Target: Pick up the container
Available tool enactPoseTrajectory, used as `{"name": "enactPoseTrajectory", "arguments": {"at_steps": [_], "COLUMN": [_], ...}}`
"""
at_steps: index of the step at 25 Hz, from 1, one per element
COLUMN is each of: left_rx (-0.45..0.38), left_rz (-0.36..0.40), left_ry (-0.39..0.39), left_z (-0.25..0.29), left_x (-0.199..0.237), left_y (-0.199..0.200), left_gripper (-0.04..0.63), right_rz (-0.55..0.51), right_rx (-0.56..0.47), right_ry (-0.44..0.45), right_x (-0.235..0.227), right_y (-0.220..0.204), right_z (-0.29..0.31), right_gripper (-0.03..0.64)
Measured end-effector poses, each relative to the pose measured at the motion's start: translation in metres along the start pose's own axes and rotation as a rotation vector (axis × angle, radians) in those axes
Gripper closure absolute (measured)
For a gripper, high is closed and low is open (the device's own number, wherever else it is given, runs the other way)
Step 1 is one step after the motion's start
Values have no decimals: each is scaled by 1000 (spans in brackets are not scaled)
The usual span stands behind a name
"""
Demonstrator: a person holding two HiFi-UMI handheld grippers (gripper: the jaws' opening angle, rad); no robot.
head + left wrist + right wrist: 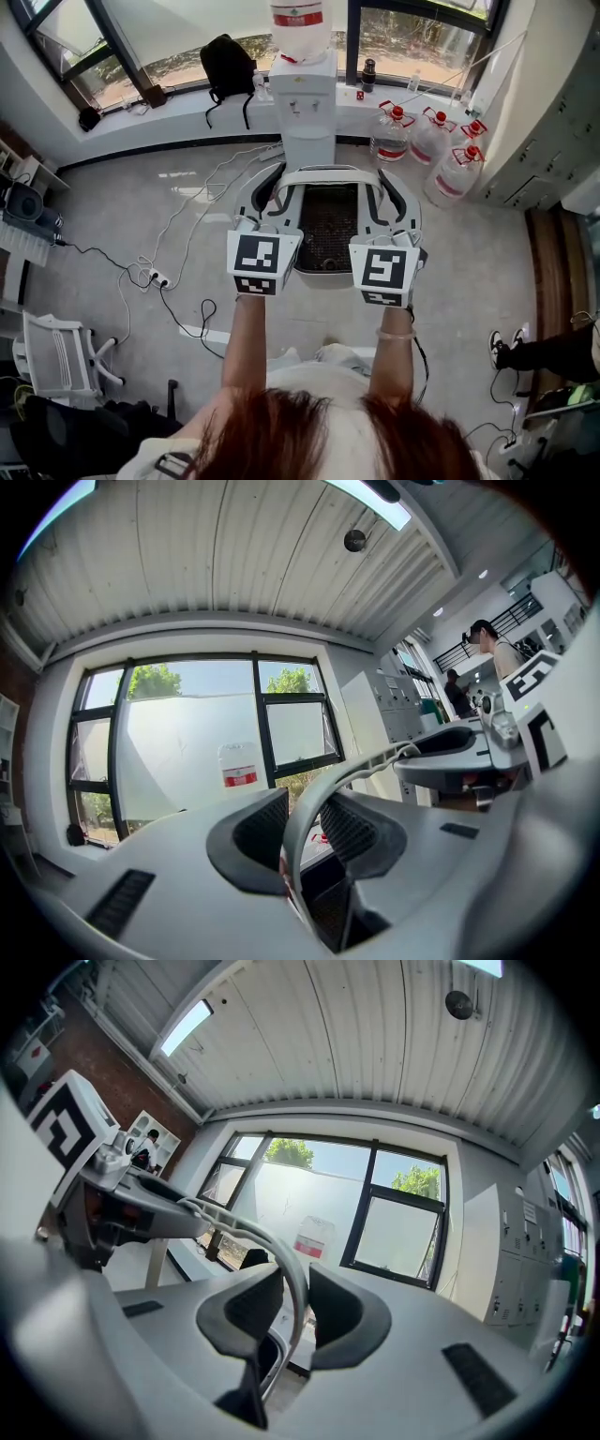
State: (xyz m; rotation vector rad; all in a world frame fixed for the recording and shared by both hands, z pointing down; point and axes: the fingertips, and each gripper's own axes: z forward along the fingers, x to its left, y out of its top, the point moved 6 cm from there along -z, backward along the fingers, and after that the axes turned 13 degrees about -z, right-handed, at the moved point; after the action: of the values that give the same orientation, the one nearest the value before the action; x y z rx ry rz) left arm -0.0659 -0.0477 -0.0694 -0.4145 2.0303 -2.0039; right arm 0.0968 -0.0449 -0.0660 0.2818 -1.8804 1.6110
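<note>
— Container (326, 230): where is it being held?

— It is being carried between the two sets of jaws, up off the floor (187, 225). Its dark mesh inside is lying just ahead of the jaws and between them. A water dispenser (307, 103) is being seen farther out, beyond the jaw tips.

— How is the left gripper (305, 832) being used?

— Its jaws are being kept only narrowly apart, as far as the container's white rim (323, 794) allows. That rim is being pinched between the two dark pads, and from there it is curving up and away to the right of the jaws.

— And the right gripper (295, 1312)?

— The same is being done there. Its jaws are being closed on the thin white rim at the container's other side, with a pad being pressed against each face. The rim is arching away to the left of those jaws.

— Is anything else being gripped?

— Nothing else is being held by either pair. Some water jugs (436, 141) are standing on the floor well beyond the right jaws and out to their right.
</note>
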Motion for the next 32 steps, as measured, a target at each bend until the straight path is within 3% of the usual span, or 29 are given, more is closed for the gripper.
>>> {"name": "enactPoseTrajectory", "arguments": {"at_steps": [15, 32], "left_rx": [-21, -28], "left_rz": [-12, 0], "left_ry": [-5, -46], "left_z": [-70, -92], "left_x": [44, 44], "left_y": [29, 37], "left_gripper": [486, 485], "right_rz": [45, 31], "right_rx": [-15, -13], "right_ry": [-13, -35], "right_x": [49, 58], "right_y": [68, 84], "right_z": [-28, -47], "right_gripper": [518, 518]}}
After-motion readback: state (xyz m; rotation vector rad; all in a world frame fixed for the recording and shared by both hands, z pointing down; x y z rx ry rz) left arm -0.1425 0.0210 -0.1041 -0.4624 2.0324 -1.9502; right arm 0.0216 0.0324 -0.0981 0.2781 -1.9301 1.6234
